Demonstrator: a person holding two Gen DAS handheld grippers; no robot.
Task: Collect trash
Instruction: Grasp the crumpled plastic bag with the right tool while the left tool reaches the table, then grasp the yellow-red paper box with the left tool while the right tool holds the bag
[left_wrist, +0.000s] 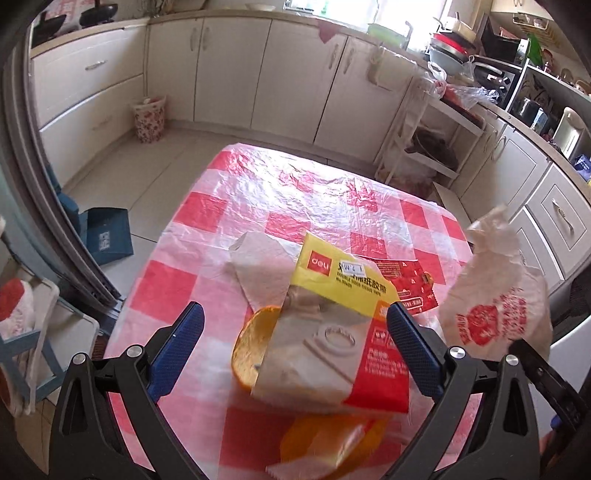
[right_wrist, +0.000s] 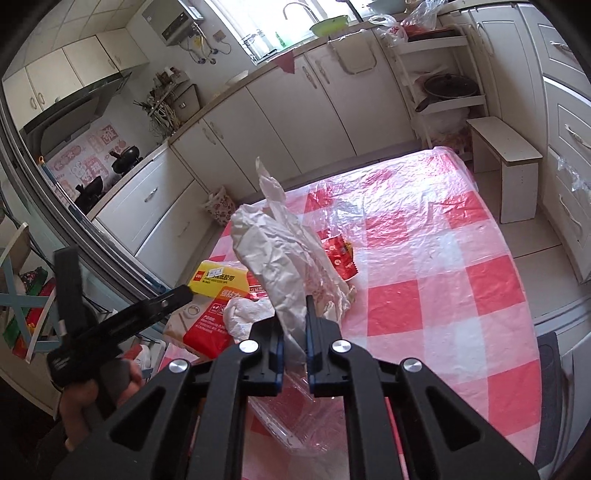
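In the left wrist view my left gripper (left_wrist: 295, 314) stands open over a heap of trash on the checked table (left_wrist: 207, 214). Between its blue pads (left_wrist: 177, 350) lie a yellow-and-red tape package (left_wrist: 332, 332), an orange peel (left_wrist: 251, 347) and a white napkin (left_wrist: 258, 266); a red wrapper (left_wrist: 406, 280) lies behind them. My right gripper (right_wrist: 295, 332) is shut on a crumpled white plastic bag (right_wrist: 273, 266) that stands up from its jaws. That bag (left_wrist: 495, 295), printed in red, hangs at the right of the left view. The left gripper (right_wrist: 177, 295) reaches the package (right_wrist: 218, 295).
A floral bin (left_wrist: 149, 118) stands on the floor by the cabinets. A blue box (left_wrist: 107, 236) lies on the floor left of the table. A white stool (right_wrist: 506, 162) and a shelf rack (right_wrist: 443, 74) stand past the table's far corner. A hand (right_wrist: 85, 398) holds the left gripper.
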